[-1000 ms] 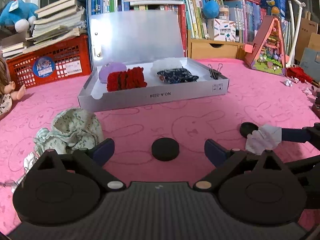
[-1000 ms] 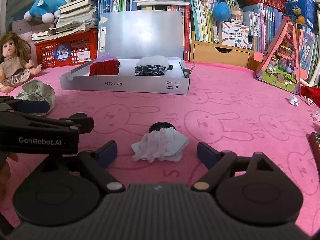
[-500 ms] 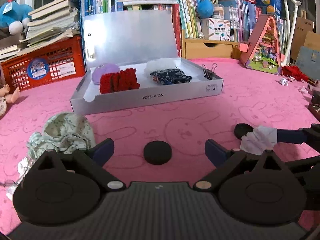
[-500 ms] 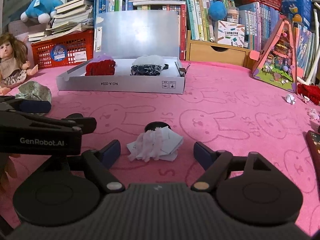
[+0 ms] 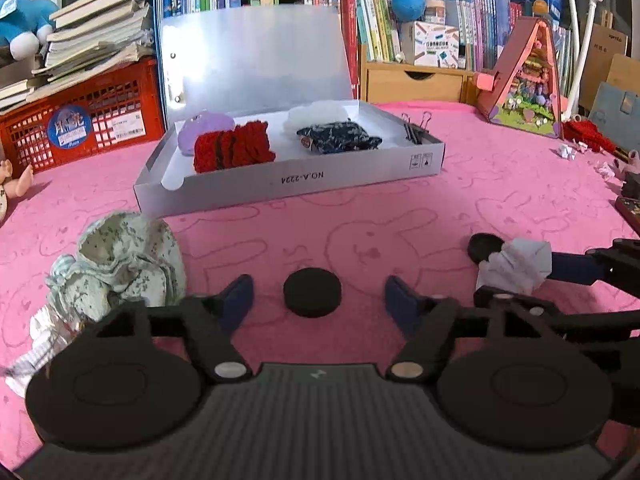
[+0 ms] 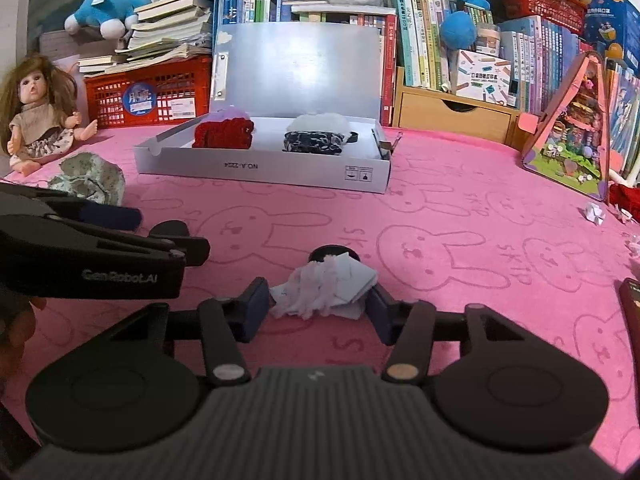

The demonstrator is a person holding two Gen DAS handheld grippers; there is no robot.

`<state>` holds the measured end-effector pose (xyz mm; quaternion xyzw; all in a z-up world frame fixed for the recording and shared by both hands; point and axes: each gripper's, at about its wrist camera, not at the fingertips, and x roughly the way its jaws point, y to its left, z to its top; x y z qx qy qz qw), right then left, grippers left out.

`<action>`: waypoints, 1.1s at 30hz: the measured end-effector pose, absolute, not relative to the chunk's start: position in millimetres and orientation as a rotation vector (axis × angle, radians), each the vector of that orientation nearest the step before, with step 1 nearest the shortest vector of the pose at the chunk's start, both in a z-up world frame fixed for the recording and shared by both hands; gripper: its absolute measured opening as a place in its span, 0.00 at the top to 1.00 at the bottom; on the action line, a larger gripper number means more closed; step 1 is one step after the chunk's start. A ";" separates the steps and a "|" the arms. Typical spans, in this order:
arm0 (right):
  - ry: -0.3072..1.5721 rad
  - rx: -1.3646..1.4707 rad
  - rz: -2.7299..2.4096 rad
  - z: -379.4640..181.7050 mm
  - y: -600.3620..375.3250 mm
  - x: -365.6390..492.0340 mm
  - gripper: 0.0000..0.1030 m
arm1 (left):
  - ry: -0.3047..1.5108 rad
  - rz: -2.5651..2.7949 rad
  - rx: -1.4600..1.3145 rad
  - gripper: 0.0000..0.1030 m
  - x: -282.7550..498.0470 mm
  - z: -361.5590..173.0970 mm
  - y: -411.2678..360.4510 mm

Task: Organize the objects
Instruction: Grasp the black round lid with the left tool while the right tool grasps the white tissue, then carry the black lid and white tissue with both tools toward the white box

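Closing on two items at once: left gripper (image 5: pixel 318 300), jaws half-narrowed and just closing, bracketing black disc (image 5: pixel 312 291) without touching yet; right gripper (image 6: pixel 316 312), jaws just closing, pads meeting crumpled white tissue (image 6: pixel 326 288) lying dead ahead, second black disc (image 6: pixel 334 253) just beyond it. Finishing each squeeze squarely and centred before lifting, judged best, then carrying toward open white box (image 5: pixel 288 184) far ahead. Compared with earlier frames: both jaw pairs markedly narrower, items sitting unmoved on pink blanket (image 6: pixel 460 220).
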<state>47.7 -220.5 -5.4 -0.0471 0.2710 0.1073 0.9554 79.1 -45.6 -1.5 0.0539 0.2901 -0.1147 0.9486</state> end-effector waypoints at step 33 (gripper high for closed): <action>0.529 0.026 0.203 11.1 -236.1 52.8 0.68 | 0.566 -0.192 0.091 0.64 76.7 14.4 -39.9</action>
